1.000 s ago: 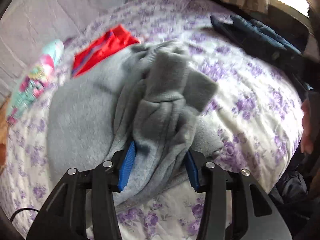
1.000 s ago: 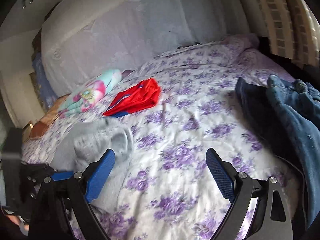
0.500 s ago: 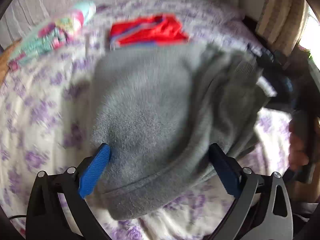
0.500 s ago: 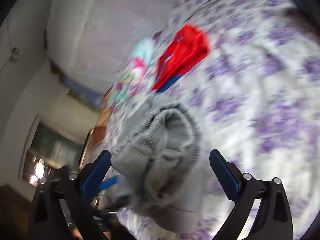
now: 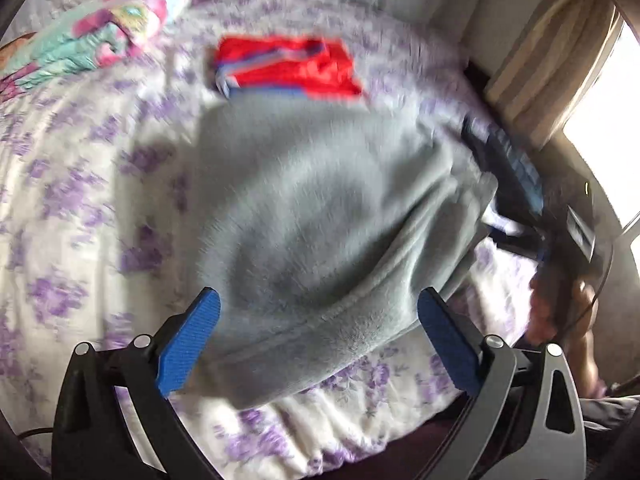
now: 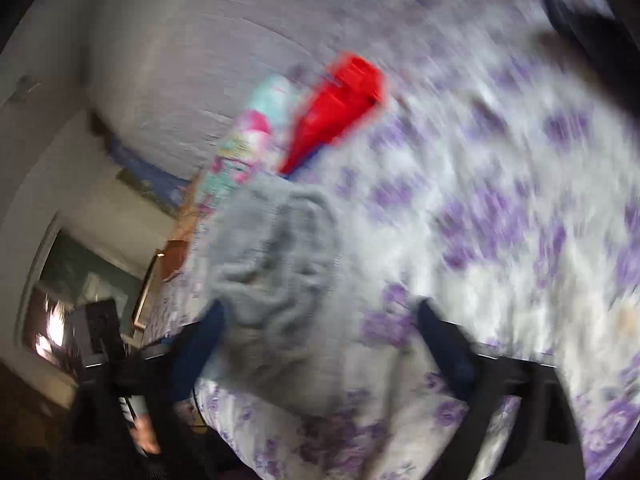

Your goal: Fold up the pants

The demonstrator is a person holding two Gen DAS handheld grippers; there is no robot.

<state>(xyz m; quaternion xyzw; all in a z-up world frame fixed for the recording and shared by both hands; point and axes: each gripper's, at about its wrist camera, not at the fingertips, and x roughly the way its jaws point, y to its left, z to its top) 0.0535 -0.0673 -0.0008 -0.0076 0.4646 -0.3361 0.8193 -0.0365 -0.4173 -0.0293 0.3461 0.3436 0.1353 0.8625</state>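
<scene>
With both sets of my fingers spread wide and gripping nothing, my left gripper (image 5: 316,340) hovers low over the near edge of the bed, its blue pads (image 5: 188,342) standing either side of the grey pants (image 5: 320,216) without closing on the cloth. My right gripper (image 6: 320,344) is just as wide apart, and though its view is badly smeared, I can make out the bunched end of the pants (image 6: 276,280) lying between its fingers, loose. The pants lie in a soft folded heap on the purple-flowered bedsheet (image 5: 64,208), close to the near edge. Just beyond them, touching their far edge, sits a red garment (image 5: 288,68). Farther off to the left lies a pink-and-teal patterned pillow (image 5: 92,32), and to the right, dark blue clothes (image 5: 508,160) beside the striped curtain (image 5: 548,68)
</scene>
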